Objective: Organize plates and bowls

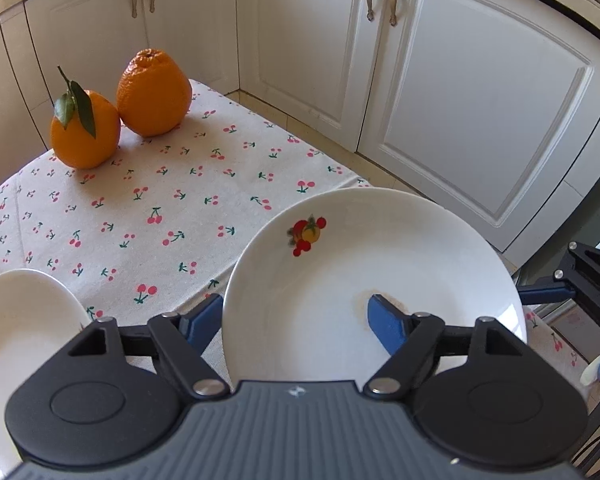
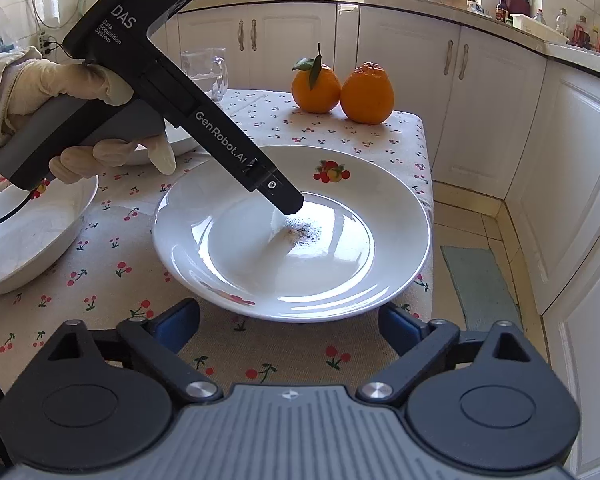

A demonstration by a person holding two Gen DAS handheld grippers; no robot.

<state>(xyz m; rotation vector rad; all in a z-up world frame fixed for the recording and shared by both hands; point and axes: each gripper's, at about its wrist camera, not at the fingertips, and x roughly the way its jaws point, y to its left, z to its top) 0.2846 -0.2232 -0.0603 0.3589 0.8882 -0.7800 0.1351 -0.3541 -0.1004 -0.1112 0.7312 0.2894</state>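
The left gripper [image 1: 296, 320] has its two blue fingers spread apart, one on each side of the left rim of the white plate [image 1: 380, 272]. One finger [image 1: 384, 330] lies over the inside of the plate, the other sits outside the rim at 9 o'clock. I cannot tell if the fingers touch the plate.

In the right wrist view the same plate [image 2: 340, 248] lies flat on the cherry tablecloth [image 2: 112, 256], near the right edge of the table. It has a fruit picture at 12 o'clock and a dark stain in the middle. The left gripper's body comes down from 10 o'clock, held by a gloved hand [image 2: 60, 92].

The right gripper [image 2: 290, 328] is also spread apart and holds nothing; the plate's near rim is just before it, between its fingers.

A white bowl [image 2: 28, 240] stands at 9 o'clock from the plate. Two oranges [image 2: 342, 88] stand together at 12 o'clock, and a glass mug [image 2: 204, 72] at 11 o'clock.
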